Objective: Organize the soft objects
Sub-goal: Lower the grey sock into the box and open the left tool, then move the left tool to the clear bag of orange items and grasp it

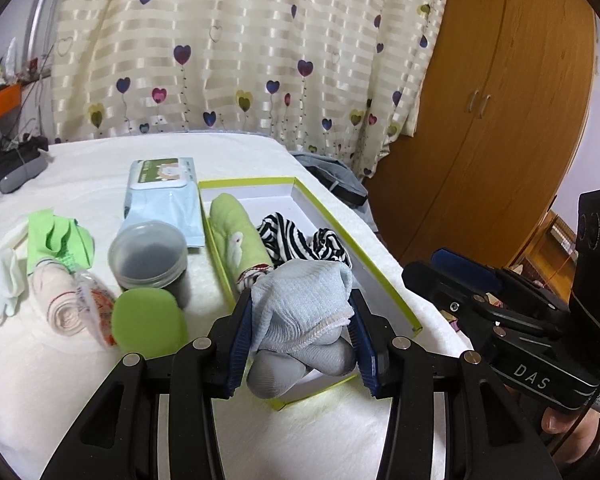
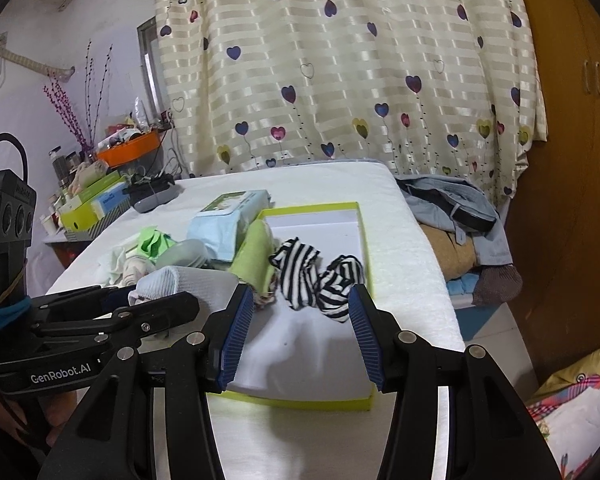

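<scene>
Pale grey sock (image 1: 300, 312) sits between the pads of the left gripper (image 1: 300, 338), over the green-rimmed box (image 1: 380, 256). Right gripper (image 2: 304, 332) stands open and empty above the striped sock (image 2: 320, 276).

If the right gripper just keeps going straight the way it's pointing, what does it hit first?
Probably the striped sock, lying in the green-edged box just beyond the open right gripper; depth is hard to judge.

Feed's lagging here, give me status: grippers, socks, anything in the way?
Left gripper around grey socks, over box. Right gripper open, empty. Striped socks, green sock boxed. Nothing blocking.
</scene>
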Action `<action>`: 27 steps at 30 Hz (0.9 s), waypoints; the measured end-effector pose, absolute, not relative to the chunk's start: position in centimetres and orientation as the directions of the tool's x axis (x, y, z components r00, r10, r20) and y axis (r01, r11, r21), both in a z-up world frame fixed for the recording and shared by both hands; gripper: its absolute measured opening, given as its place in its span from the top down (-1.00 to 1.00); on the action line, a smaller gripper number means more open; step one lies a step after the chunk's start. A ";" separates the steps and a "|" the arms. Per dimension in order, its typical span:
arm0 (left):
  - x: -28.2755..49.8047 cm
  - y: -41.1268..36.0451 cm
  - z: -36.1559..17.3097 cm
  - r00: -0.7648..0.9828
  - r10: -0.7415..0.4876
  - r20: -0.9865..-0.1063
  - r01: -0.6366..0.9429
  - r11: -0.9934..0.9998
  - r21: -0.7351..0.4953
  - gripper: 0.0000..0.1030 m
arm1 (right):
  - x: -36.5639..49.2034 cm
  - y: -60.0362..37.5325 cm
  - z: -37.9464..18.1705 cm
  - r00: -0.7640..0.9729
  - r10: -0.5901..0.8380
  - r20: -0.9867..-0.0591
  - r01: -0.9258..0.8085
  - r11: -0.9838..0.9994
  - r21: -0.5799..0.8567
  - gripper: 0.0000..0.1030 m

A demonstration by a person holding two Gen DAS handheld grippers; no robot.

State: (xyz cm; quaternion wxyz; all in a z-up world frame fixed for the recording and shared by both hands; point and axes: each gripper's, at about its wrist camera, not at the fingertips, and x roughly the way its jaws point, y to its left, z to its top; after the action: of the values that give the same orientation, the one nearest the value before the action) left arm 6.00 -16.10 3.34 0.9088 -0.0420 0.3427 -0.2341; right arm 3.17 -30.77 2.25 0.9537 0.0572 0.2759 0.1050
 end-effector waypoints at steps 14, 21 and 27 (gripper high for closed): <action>9.1 -17.8 1.3 0.603 -0.508 -0.615 0.437 0.856 -0.278 0.14 | 2.8 -30.5 1.9 0.821 0.215 -0.530 -0.149 0.975 0.165 0.01; 8.1 -17.8 2.1 0.609 -0.517 -0.601 0.453 0.849 -0.271 0.13 | 3.1 -30.9 1.6 0.819 0.212 -0.532 -0.146 0.976 0.164 0.01; 7.1 -16.4 2.7 0.629 -0.498 -0.597 0.430 0.863 -0.267 0.13 | 2.9 -30.3 1.6 0.816 0.221 -0.534 -0.161 0.975 0.156 0.01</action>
State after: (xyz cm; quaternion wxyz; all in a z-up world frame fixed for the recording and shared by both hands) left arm 7.10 -16.35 2.74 0.9010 -0.0496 0.3455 -0.2574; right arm 2.95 -30.26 1.62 0.9515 0.0517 0.2862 0.1003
